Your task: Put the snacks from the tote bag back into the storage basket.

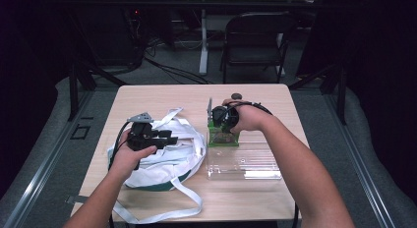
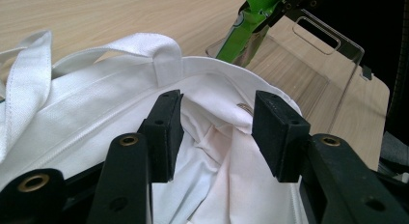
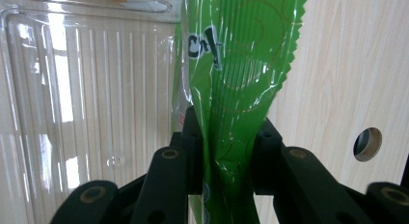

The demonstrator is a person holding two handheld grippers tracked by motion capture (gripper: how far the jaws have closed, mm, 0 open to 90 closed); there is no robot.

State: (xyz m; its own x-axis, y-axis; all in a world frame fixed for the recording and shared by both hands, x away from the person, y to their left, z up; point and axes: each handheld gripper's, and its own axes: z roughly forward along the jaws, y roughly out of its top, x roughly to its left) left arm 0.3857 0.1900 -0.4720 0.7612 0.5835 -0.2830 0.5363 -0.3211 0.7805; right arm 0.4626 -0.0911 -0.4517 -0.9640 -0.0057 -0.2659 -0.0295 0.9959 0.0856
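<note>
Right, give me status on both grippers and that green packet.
Right gripper shut on crinkly green plastic snack packet, above clear plastic bin. Left gripper open, jaws inside white cloth tote bag mouth. Nothing in the way.

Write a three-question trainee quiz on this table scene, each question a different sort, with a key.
1. True or false: the right gripper is shut on the green snack packet.
2. What lies between the left gripper jaws? A) clear plastic tray B) white tote bag C) cable
3. Fill in: the clear plastic tray lies on the wooden ____.

Key:
1. True; its pads pinch the packet.
2. B, the white tote bag; the jaws stand apart over its opening.
3. table
</note>
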